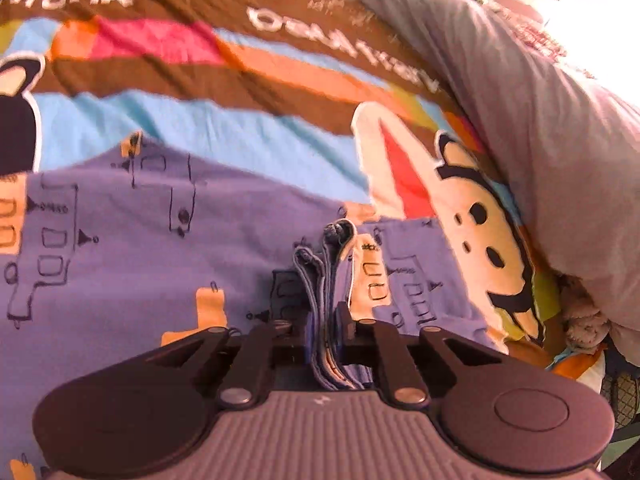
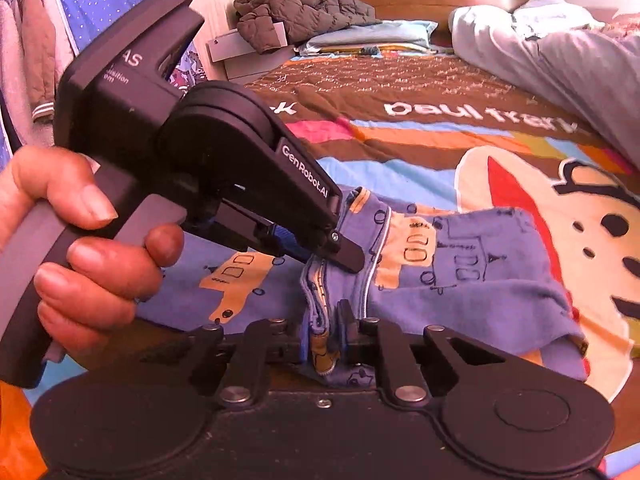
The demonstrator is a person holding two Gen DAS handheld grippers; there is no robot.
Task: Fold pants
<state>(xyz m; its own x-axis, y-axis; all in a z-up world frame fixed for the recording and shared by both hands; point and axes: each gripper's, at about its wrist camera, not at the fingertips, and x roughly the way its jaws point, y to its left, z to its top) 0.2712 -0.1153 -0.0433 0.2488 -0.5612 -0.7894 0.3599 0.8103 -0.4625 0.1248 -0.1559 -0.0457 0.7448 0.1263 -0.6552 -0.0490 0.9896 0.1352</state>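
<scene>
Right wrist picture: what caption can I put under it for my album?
Both tongs pinch the bunched blue printed cotton pants over a colourful cartoon bedspread.

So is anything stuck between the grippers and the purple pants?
No, nothing is in between. The left gripper is shut right on a bunched edge of the purple pants, and the right gripper pinches the pants' edge close by. The pants lie on the cartoon bedspread.
</scene>
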